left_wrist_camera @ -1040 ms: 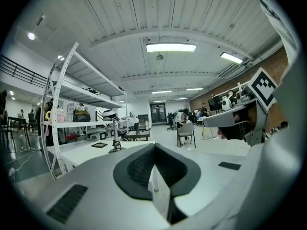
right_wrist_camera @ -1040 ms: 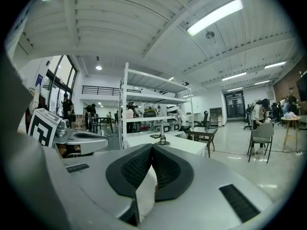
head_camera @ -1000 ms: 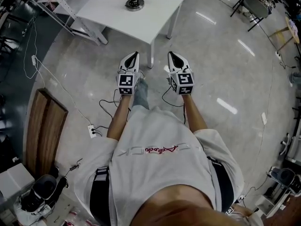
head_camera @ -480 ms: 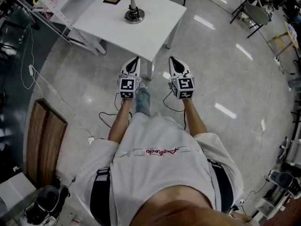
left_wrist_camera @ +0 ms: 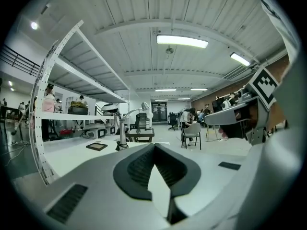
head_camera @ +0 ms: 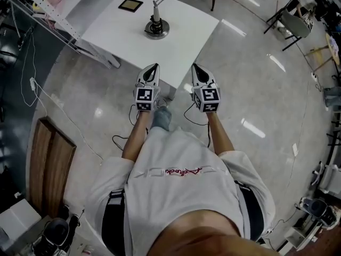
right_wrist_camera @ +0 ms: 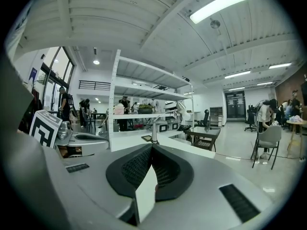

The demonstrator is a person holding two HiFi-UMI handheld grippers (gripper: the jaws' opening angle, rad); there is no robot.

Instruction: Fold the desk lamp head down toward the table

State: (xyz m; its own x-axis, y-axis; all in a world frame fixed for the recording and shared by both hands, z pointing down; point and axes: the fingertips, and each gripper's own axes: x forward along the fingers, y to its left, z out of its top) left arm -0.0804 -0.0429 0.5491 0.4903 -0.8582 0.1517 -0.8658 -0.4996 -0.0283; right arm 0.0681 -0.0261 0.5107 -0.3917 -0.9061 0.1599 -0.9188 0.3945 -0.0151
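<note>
Head view: your left gripper [head_camera: 154,68] and right gripper [head_camera: 195,68] sit side by side over the floor, just short of the table [head_camera: 184,41]; lamp [head_camera: 156,26] stands on it, well apart from both, head up; left gripper view: jaws together, nothing between, lamp ahead-left; right gripper view: jaws together, empty, lamp dead ahead beyond the tips

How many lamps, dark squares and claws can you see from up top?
Lamp: 1
Dark square: 1
Claws: 2, the left claw and the right claw, both shut and empty
Total: 4
</note>
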